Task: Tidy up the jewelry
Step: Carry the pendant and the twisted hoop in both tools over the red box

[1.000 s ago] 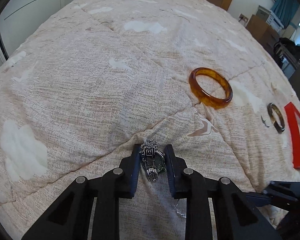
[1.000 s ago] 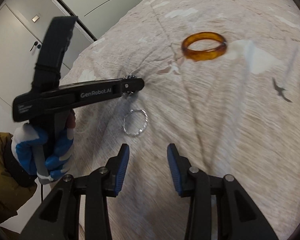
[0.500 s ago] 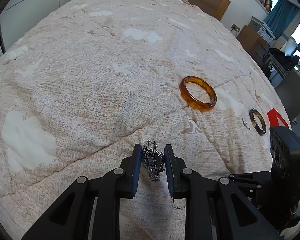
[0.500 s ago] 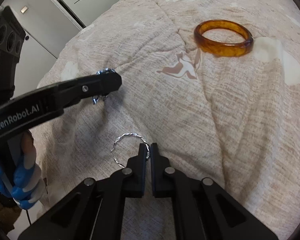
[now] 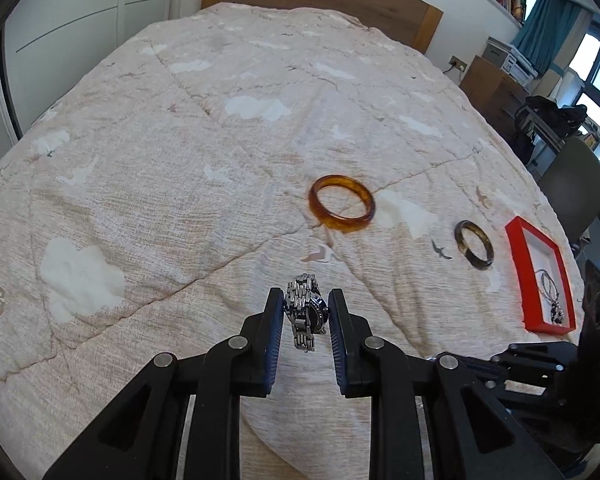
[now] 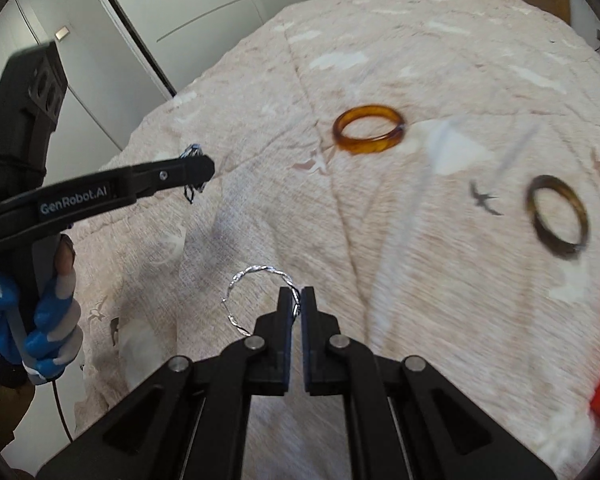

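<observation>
Watch [image 5: 305, 314] pinched in left claw [image 5: 305, 316]; right claw [image 6: 296, 304] pinching twisted bangle [image 6: 256, 292].

Right tongs [image 6: 296, 300] pinching a twisted silver bangle [image 6: 256, 292] above the quilt [image 6: 420, 280].

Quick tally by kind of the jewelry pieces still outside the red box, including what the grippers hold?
Bangles: 2, amber bangle and dark bangle, both on the bedspread
Metal watch: 1, in the left gripper
Twisted silver bracelet: 1, in the right gripper
Total: 4
</observation>
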A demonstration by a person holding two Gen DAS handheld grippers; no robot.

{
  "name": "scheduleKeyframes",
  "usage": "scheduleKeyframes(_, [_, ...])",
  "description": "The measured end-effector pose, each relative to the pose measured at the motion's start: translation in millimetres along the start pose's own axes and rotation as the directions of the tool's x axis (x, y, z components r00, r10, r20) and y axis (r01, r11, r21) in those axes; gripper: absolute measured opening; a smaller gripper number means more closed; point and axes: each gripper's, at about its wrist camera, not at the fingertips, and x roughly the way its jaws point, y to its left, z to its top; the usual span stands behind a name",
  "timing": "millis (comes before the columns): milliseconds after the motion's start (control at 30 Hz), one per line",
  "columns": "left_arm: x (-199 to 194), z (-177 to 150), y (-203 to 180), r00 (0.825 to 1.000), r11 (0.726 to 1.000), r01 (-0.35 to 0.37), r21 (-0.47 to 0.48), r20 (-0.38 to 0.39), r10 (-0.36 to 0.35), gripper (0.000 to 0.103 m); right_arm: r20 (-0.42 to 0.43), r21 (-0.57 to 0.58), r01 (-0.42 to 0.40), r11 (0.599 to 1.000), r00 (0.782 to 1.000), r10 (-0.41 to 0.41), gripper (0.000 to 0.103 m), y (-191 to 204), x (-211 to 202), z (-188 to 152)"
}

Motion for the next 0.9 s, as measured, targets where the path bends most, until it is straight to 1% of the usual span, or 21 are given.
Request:
scheduleKeyframes(133, [-13, 0, -24, 1.000, 1.000, 0.004, 0.016, 0.017, -0.004, 0.022, 0.057, 0.034, 0.022, 0.999, 0.998, -0.024, 0.004, -17, -36, -9])
scheduleKeyframes(233, [-19, 3, -49, 1.000, 0.999, 0.016, 0.042, 0.026, -0.017, 0.022, 0.102, 0.071, 0.045, 0.996, 0.993, -0.052, 0.004, -38, -67, -25])
scheduleKeyframes(400, [-16, 10, -113, 0.997, 0.992, 0.063, 0.105, 0.026, -0.066, 0.022, 0.165, 0.150, 0.097, 0.984, 0.979, -0.122, 0.004, -89, -124, -50])
scheduleKeyframes(533, [-1, 15, -174, 0.993, 0.979, 0.114, 0.169, 0.006, -0.117, 0.022, 0.205, 0.223, 0.149, 0.963, 0.959, -0.196, 0.004, -137, -166, -67])
scheduleKeyframes(667, [22, 16, -231, 0.985, 0.961, 0.170, 0.221, -0.031, -0.167, 0.022, 0.219, 0.301, 0.194, 0.934, 0.939, -0.266, 0.004, -186, -196, -84])
scheduleKeyframes(767, [42, 16, -270, 0.978, 0.944, 0.209, 0.254, -0.066, -0.198, 0.022, 0.212, 0.355, 0.225, 0.907, 0.926, -0.312, 0.004, -220, -209, -98])
scheduleKeyframes(900, [69, 7, -317, 0.966, 0.922, 0.254, 0.293, -0.121, -0.228, 0.022, 0.184, 0.408, 0.245, 0.879, 0.921, -0.343, 0.004, -260, -213, -115])
